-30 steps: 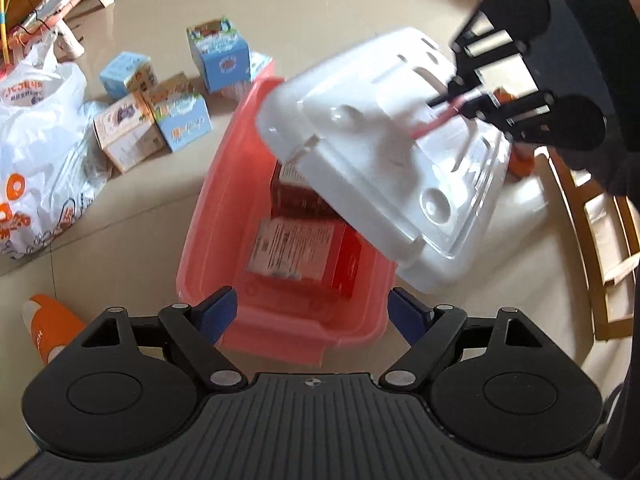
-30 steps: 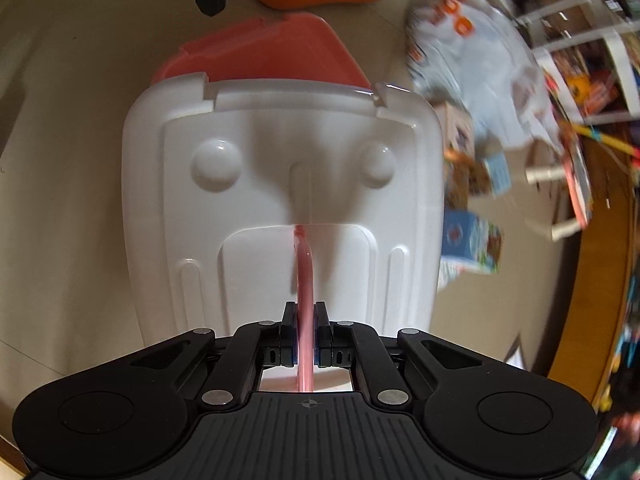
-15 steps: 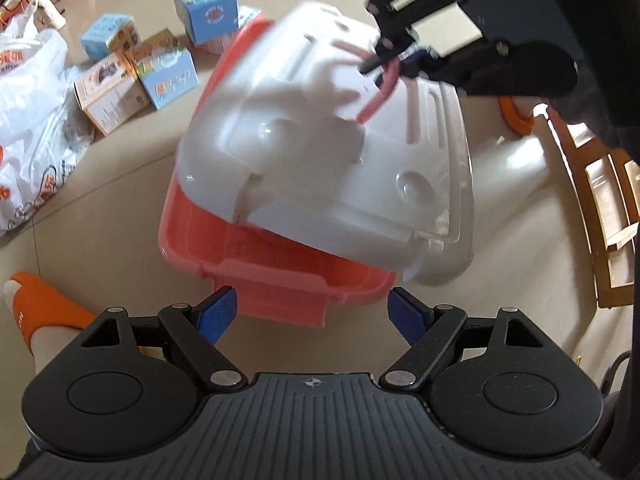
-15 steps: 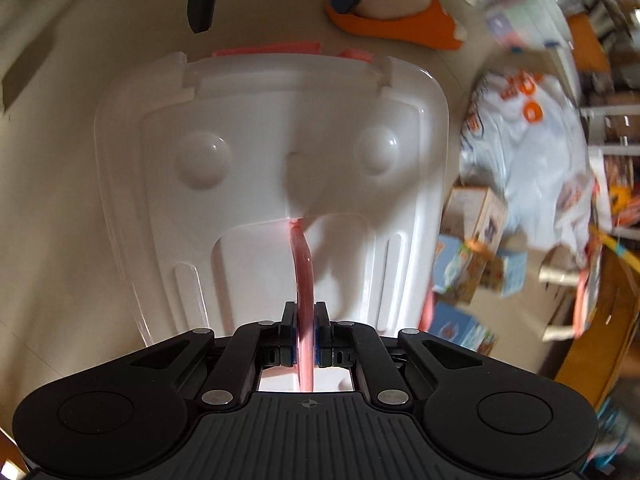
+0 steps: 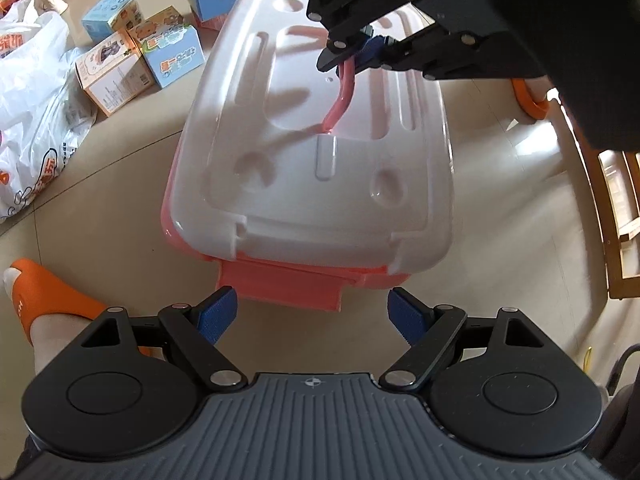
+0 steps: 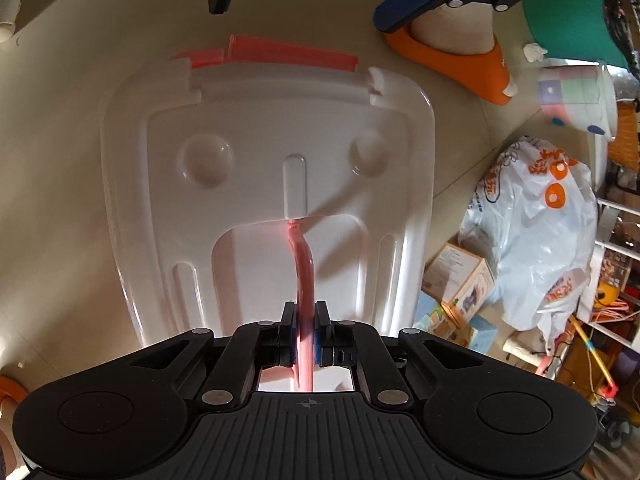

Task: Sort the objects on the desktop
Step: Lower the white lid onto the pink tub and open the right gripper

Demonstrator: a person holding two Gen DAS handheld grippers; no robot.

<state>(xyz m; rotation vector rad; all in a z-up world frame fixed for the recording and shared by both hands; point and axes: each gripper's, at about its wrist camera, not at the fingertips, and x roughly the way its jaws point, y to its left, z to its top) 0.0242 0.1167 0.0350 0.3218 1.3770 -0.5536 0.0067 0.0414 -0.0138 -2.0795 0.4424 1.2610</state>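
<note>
A white plastic lid (image 5: 320,160) (image 6: 272,184) lies squarely over the pink storage bin (image 5: 280,276), whose rim and front latch (image 6: 292,54) peek out beneath it. My right gripper (image 6: 306,334) (image 5: 356,58) is shut on the lid's pink handle (image 5: 340,96) (image 6: 304,276), which stands up from the lid's middle. My left gripper (image 5: 312,314) hovers open just in front of the bin's near end, its blue pads (image 5: 218,314) apart with nothing between them. The bin's contents are hidden by the lid.
Several small cartons (image 5: 136,52) lie on the tile floor left of the bin, beside a white printed plastic bag (image 5: 28,120). A person's foot in an orange slipper (image 5: 44,300) is near my left gripper. A wooden chair frame (image 5: 616,208) stands at the right.
The lid, tilted and off to one side a second ago, has swung round and come down flat onto the bin, carried by my right gripper. My left gripper sank slightly toward the bin's front.
</note>
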